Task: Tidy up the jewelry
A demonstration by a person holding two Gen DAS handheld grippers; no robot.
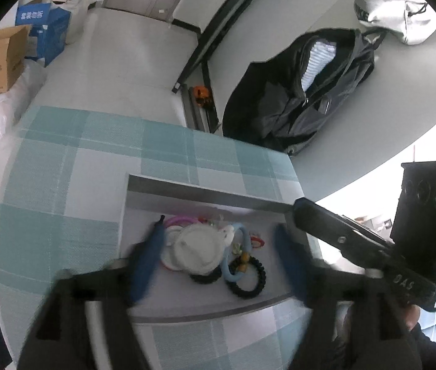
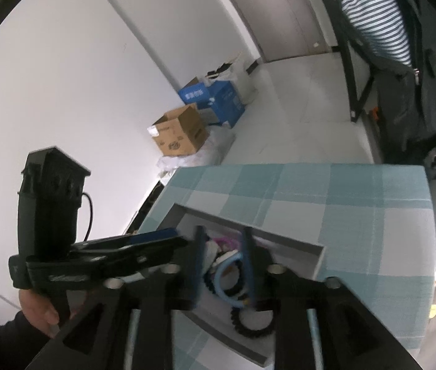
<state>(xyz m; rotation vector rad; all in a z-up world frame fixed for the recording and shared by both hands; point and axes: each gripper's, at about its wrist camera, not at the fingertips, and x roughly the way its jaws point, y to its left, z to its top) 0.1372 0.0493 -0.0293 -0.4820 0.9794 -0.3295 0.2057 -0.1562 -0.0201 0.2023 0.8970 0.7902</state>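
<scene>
Two blue fingers of the left hand-held gripper are being held spread wide over the grey tray on the desk, straddling the jewelry pile. The right hand-held gripper is being held narrowly parted around a light blue bracelet; contact is blurred. Only the left view is showing the white pouch.

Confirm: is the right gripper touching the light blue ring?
Apart. The left wrist view shows the right gripper at the far right corner of the tray, with bare tray floor between it and the light blue ring.
</scene>
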